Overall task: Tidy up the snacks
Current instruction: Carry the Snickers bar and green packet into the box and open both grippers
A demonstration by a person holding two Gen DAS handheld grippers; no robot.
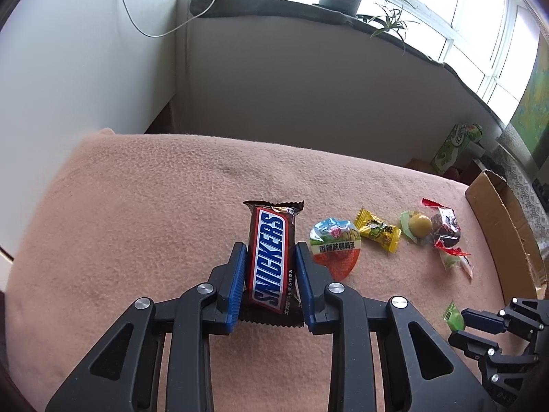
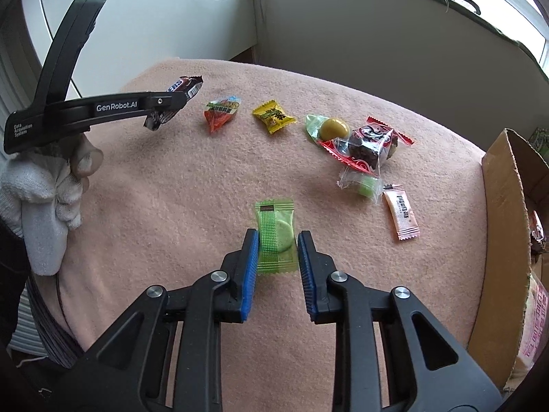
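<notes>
On the pink blanket [image 2: 178,185] both hands were at work, each with a snack. Left gripper [image 1: 271,250] had its blue pads closed on the sides of a Snickers bar [image 1: 271,257]; from the right wrist view the bar looked raised clear of the blanket. Right gripper [image 2: 276,240] was closed narrowly on a green wrapped candy [image 2: 276,233], pads against its edges; whether it had left the cloth could not be told. Judged early to midway: a rough row was laid along the far part of the blanket, namely an orange-and-blue pack [image 2: 221,111], a yellow candy [image 2: 272,116] and a green-yellow sweet [image 2: 327,127], while a red-wrapped dark sweet [image 2: 369,146], a clear-wrapped green one [image 2: 363,185] and a pink sachet [image 2: 401,213] lay bunched together, apparently unsorted. Cardboard box [image 2: 501,206] stood at the blanket's right edge with more packets inside, so more may follow. Room: broad bare cloth on the left and in the near middle. Tight on the right, between cluster and box wall. Far edge dropped off toward the wall below the window.
</notes>
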